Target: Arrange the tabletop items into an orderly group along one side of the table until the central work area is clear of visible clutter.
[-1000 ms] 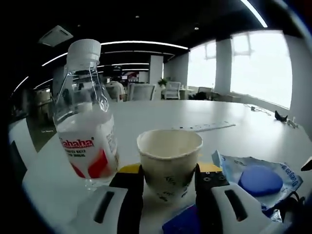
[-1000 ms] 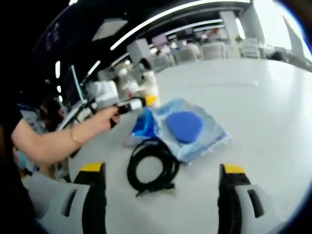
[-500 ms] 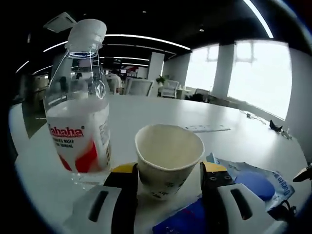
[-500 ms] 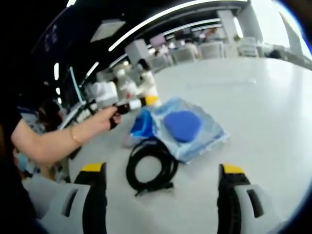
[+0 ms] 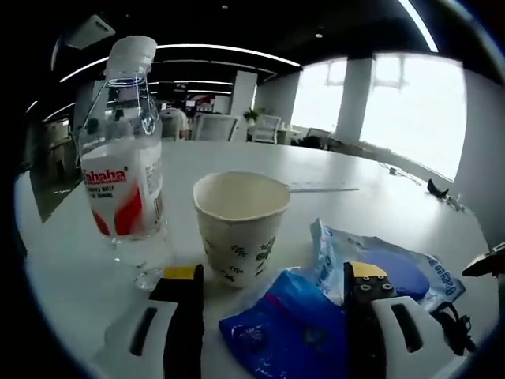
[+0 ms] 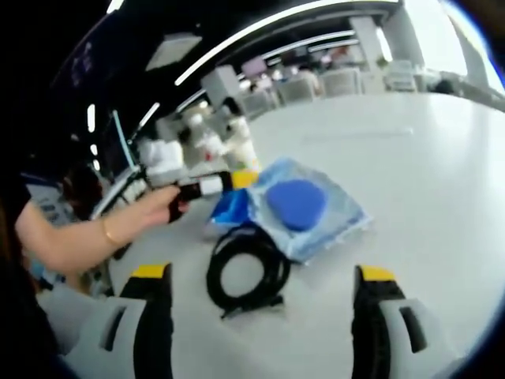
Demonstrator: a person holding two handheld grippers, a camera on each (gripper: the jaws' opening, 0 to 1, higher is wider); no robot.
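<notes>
Left gripper stands wide open just short of the paper cup, which sits upright on the white table with no jaw touching it. At the cup's ten o'clock a water bottle stands close, so the two read as the start of a side group. A crumpled blue wrapper lies between the jaws, and a clear packet with a blue pad lies at three o'clock. Right gripper hangs wide open and empty, a coiled black cable ahead at twelve, probably the next pickup.
</notes>
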